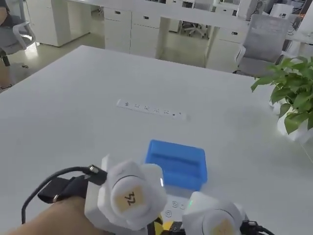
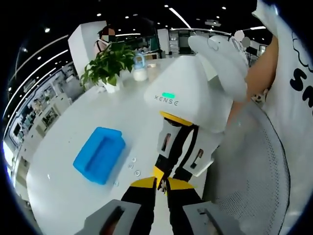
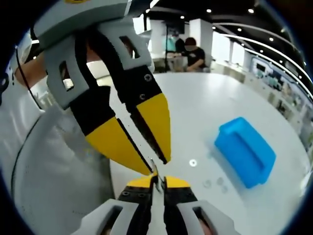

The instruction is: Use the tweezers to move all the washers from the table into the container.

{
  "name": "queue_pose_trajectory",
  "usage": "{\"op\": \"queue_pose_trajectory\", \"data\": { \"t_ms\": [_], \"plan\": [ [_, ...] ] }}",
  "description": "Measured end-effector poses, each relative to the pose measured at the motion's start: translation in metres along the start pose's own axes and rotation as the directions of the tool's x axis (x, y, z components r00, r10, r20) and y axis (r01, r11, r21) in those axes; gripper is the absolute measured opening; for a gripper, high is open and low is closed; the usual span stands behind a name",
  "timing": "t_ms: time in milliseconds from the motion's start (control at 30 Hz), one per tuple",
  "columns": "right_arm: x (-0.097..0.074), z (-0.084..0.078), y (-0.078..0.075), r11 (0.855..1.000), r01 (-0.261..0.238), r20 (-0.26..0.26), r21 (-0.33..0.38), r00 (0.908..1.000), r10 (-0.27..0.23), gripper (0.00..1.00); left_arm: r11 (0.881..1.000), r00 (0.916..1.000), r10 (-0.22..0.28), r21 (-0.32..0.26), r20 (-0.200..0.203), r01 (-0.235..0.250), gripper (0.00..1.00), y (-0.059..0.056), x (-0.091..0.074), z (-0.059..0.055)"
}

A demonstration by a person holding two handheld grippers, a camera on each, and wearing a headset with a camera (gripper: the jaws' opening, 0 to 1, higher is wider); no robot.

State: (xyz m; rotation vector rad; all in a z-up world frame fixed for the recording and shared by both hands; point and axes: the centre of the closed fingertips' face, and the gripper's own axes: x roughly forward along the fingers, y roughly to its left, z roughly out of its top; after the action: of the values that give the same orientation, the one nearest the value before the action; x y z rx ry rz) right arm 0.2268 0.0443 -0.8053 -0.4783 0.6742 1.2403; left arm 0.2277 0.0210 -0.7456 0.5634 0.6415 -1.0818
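Washers [image 2: 133, 166]: small loose scatter flat on the white surface [image 1: 73, 98], just beside the near long side of the container, none inside that I can see
Container [image 2: 99, 154]: blue open tray, upright, between the washers and the power strip [image 1: 151, 108]
Tweezers [image 3: 155, 177]: thin metal sliver standing up between the jaw tips in the right gripper view; too small to read which end is which
Step in hand: judged to be settling the grip on the tweezers before any pick, with both tools raised off the surface near the person's body
Doing it well: seat the tweezers straight along the jaws with their tips well proud; squeeze only enough to close them on a washer's rim; check alignment before lowering toward the scatter
Right hand-held gripper [image 3: 156, 182]: jaws drawn nearly together, pinching the metal sliver
Left hand-held gripper [image 2: 162, 185]: jaws almost closed, yellow tips meeting the right one's tips nose to nose; cannot tell if it grips the tweezers or merely touches them
Beyond: potted plant [image 1: 293, 88] at the far right edge, well apart from the work
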Motion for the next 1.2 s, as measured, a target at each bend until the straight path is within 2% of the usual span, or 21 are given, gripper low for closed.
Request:
{"op": "queue_pose_trajectory", "data": {
  "t_ms": [67, 100, 200, 267, 300, 367, 400, 433, 500, 533, 567, 600, 700, 767, 833, 900, 967, 1100, 1133, 1167, 1200],
  "plan": [
    [-0.001, -0.001, 0.001, 1.000, 0.004, 0.002, -0.002, 1.0000, -0.004, 0.04, 0.995, 0.9993, 0.022, -0.098, 0.029, -0.019, 0.26, 0.000, -0.003, -0.001],
    [-0.001, -0.001, 0.002, 1.000, 0.000, 0.006, -0.001, 1.0000, 0.000, 0.04, 0.991, 0.9983, 0.035, -0.130, 0.047, -0.029, 0.31, 0.000, -0.005, -0.001],
    [-0.001, -0.001, 0.001, 1.000, -0.001, 0.003, 0.016, 1.0000, 0.001, 0.03, 0.964, 0.9863, 0.128, -0.246, 0.104, -0.099, 0.44, 0.008, -0.017, -0.009],
    [-0.002, -0.002, 0.000, 1.000, -0.003, -0.001, 0.019, 1.0000, 0.003, 0.03, 0.933, 0.9726, 0.204, -0.323, 0.111, -0.159, 0.56, 0.014, -0.027, -0.020],
    [-0.003, -0.002, 0.000, 1.000, -0.006, 0.001, 0.024, 1.0000, 0.006, 0.03, 0.912, 0.9573, 0.264, -0.352, 0.118, -0.208, 0.62, 0.019, -0.035, -0.026],
    [-0.004, -0.003, -0.004, 0.999, -0.004, 0.007, 0.037, 1.0000, 0.003, 0.02, 0.881, 0.9395, 0.323, -0.398, 0.113, -0.256, 0.70, 0.024, -0.045, -0.034],
    [-0.004, -0.003, -0.005, 0.999, -0.005, 0.012, 0.043, 0.9999, 0.004, 0.02, 0.858, 0.9218, 0.369, -0.425, 0.119, -0.289, 0.72, 0.028, -0.051, -0.039],
    [-0.005, -0.004, -0.006, 0.997, -0.016, 0.012, 0.070, 0.9998, 0.016, 0.02, 0.841, 0.9123, 0.394, -0.444, 0.112, -0.309, 0.74, 0.030, -0.055, -0.044],
    [-0.005, -0.003, -0.009, 0.997, -0.015, 0.014, 0.082, 0.9998, 0.014, 0.02, 0.806, 0.8815, 0.460, -0.468, 0.108, -0.363, 0.77, 0.037, -0.063, -0.052],
    [-0.005, -0.003, -0.011, 0.997, -0.013, 0.017, 0.079, 0.9998, 0.011, 0.02, 0.782, 0.8579, 0.504, -0.475, 0.101, -0.404, 0.78, 0.042, -0.068, -0.057],
    [-0.006, -0.002, -0.013, 0.997, -0.011, 0.021, 0.078, 0.9997, 0.009, 0.02, 0.769, 0.8435, 0.528, -0.477, 0.099, -0.426, 0.78, 0.045, -0.071, -0.059],
    [-0.007, -0.001, -0.015, 0.997, -0.010, 0.023, 0.082, 0.9997, 0.008, 0.02, 0.739, 0.8124, 0.577, -0.477, 0.086, -0.475, 0.78, 0.051, -0.077, -0.065],
    [-0.011, 0.008, -0.024, 0.995, -0.004, 0.051, 0.101, 0.9987, -0.001, 0.02, 0.688, 0.7612, 0.647, -0.470, 0.051, -0.553, 0.83, 0.057, -0.082, -0.077],
    [-0.013, 0.014, -0.031, 0.995, 0.010, 0.061, 0.101, 0.9980, -0.016, 0.02, 0.672, 0.7612, 0.648, -0.483, 0.018, -0.561, 0.85, 0.056, -0.078, -0.084],
    [-0.014, 0.020, -0.036, 0.996, 0.022, 0.072, 0.091, 0.9970, -0.029, 0.02, 0.664, 0.7620, 0.647, -0.473, -0.024, -0.579, 0.89, 0.054, -0.075, -0.093],
    [-0.012, 0.026, -0.042, 0.996, 0.031, 0.077, 0.083, 0.9963, -0.037, 0.02, 0.654, 0.7555, 0.651, -0.454, -0.070, -0.606, 0.90, 0.054, -0.073, -0.102],
    [-0.008, 0.030, -0.046, 0.997, 0.040, 0.078, 0.061, 0.9960, -0.045, 0.02, 0.650, 0.7449, 0.664, -0.441, -0.068, -0.619, 0.90, 0.057, -0.073, -0.101],
    [0.000, 0.034, -0.052, 0.999, 0.052, 0.070, 0.012, 0.9961, -0.053, 0.02, 0.652, 0.7483, 0.660, -0.445, -0.064, -0.614, 0.91, 0.057, -0.071, -0.101],
    [0.003, 0.036, -0.053, 0.999, 0.053, 0.071, 0.003, 0.9961, -0.053, 0.02, 0.649, 0.7381, 0.671, -0.424, -0.072, -0.632, 0.92, 0.057, -0.072, -0.102],
    [0.004, 0.036, -0.054, 0.999, 0.053, 0.072, -0.005, 0.9961, -0.052, 0.02, 0.641, 0.7204, 0.689, -0.399, -0.078, -0.656, 0.95, 0.060, -0.074, -0.103],
    [0.006, 0.037, -0.056, 0.999, 0.051, 0.067, -0.013, 0.9965, -0.050, 0.02, 0.642, 0.7218, 0.688, -0.398, -0.078, -0.655, 0.97, 0.060, -0.073, -0.103]
  ]
}}
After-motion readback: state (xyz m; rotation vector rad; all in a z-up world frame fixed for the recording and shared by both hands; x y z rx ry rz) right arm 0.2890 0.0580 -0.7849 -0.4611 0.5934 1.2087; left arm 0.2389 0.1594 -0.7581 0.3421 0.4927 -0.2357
